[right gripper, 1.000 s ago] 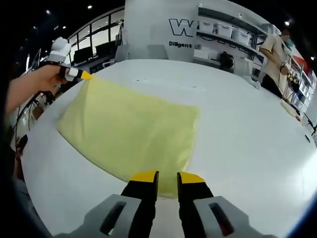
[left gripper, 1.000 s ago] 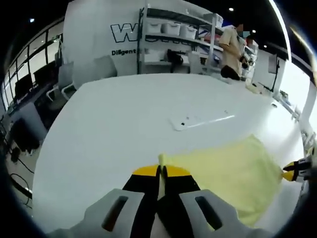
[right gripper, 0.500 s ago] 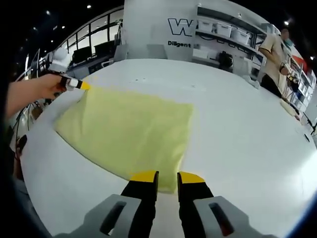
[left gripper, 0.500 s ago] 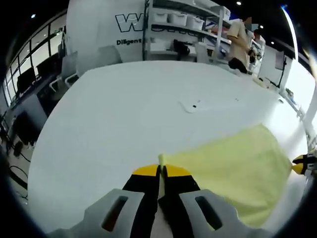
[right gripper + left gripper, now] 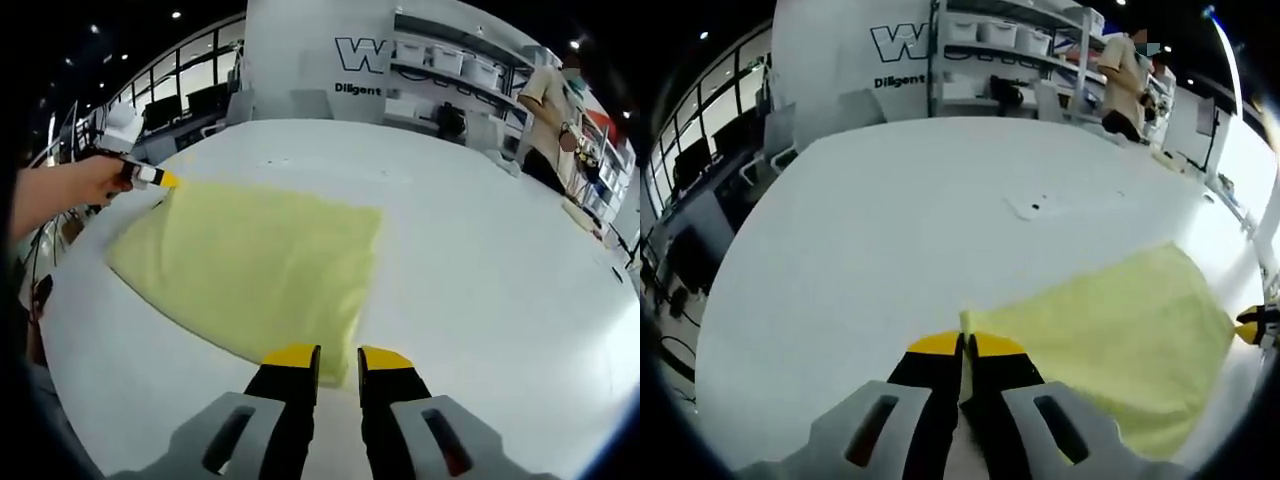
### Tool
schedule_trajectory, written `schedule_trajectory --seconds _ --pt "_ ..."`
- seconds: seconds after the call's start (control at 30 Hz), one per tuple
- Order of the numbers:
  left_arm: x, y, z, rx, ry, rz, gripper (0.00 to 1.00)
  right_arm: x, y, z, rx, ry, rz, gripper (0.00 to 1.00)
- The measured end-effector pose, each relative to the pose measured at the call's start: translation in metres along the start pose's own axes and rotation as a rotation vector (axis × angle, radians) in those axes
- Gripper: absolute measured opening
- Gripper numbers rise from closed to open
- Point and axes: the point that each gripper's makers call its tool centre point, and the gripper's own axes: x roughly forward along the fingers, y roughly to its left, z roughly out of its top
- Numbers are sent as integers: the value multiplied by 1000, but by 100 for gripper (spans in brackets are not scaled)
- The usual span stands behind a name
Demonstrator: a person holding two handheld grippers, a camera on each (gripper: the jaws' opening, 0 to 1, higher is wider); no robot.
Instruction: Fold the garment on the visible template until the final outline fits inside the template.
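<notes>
Garment (image 5: 1120, 345) corner hidden between jaws

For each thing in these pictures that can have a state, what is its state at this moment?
Yellow garment: lying flat on the white table, held at two corners.
Left gripper: shut on a corner of the yellow garment.
Right gripper: fingers slightly apart at the garment's near edge; whether they hold it, I cannot tell.

Bright, even overhead light; fisheye-bent edges, soft focus.
</notes>
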Motion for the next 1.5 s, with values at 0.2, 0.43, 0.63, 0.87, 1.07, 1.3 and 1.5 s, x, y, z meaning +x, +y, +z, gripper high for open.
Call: schedule_trajectory --seconds 0.2,0.43,0.63,0.87,1.07,1.3,1.5 --pt "-1 1 1 -3 -1 -2 3 1 -12 -8 8 34 -48 8" --pt "-1 0 1 -2 -3 -2 3 4 -18 -7 33 30 -48 8" --pt "0 1 2 -5 -5 -4 3 10 -25 -9 56 38 -53 9" --pt "-1 1 3 -7 -7 -6 3 19 -24 -13 47 61 -27 9" --pt "-1 2 5 -9 -12 -4 3 17 -8 -6 41 33 44 11" --pt "-2 3 5 -7 -13 -1 3 14 1 7 44 -13 83 15" --pt "-2 3 5 -9 -13 0 3 23 4 -3 12 36 82 14"
